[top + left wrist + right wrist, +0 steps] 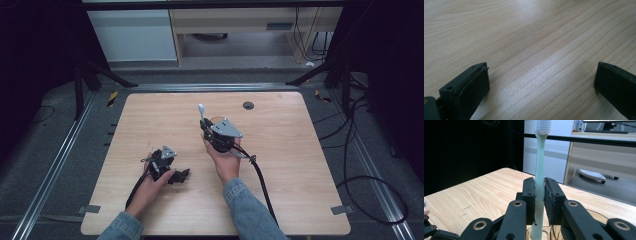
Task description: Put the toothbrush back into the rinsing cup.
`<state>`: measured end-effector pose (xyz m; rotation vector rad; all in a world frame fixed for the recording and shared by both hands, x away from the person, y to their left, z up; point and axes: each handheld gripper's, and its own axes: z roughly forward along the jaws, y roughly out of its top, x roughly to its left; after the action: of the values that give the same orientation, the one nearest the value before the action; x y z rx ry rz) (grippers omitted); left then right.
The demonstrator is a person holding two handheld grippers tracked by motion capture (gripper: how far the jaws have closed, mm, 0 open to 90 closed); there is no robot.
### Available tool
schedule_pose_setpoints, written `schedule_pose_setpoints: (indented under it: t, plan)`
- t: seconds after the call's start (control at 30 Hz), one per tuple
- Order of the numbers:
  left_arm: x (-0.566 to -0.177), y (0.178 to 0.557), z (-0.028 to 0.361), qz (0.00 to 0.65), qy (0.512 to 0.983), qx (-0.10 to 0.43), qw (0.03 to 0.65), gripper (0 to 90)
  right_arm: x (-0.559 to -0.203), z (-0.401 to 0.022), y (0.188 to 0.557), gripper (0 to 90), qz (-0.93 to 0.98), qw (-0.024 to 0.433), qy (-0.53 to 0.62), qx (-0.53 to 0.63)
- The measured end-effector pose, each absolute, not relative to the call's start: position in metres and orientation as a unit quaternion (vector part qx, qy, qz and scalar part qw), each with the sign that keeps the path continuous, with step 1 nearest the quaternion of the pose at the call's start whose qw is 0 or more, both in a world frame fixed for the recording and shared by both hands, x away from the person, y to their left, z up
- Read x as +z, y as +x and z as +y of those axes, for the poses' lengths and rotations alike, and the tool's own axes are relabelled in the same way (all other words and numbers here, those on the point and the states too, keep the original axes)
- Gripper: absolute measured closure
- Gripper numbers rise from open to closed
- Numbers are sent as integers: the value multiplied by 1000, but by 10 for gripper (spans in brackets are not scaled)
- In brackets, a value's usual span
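Note:
A pale green toothbrush point(539, 165) with white bristles stands upright, and my right gripper point(539, 195) is shut on its handle. Its lower end reaches into a clear glass cup point(541, 232) just below the jaws. From above, the toothbrush head point(201, 109) pokes up beyond my right gripper point(206, 126) near the middle of the wooden table point(280, 150). My left gripper point(181, 175) lies low on the table at the front left, held in a hand. Its jaws stand wide apart over bare wood, with nothing between the fingers point(471, 87).
A small dark round grommet point(248, 105) sits in the table near its far edge. Black cables point(262, 180) trail from both grippers toward the front edge. Tripod legs and cables lie on the grey floor around the table. A white cabinet and desk stand behind.

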<state>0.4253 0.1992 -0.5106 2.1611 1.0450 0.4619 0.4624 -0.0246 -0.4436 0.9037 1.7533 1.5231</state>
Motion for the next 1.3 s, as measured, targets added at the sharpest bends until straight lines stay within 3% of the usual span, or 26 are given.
schedule_pose_setpoints:
  t: [1.3]
  plan:
    - [-511, 425, 199, 402, 831, 178, 341, 0, -463, -28, 466, 794, 659, 315, 356, 583]
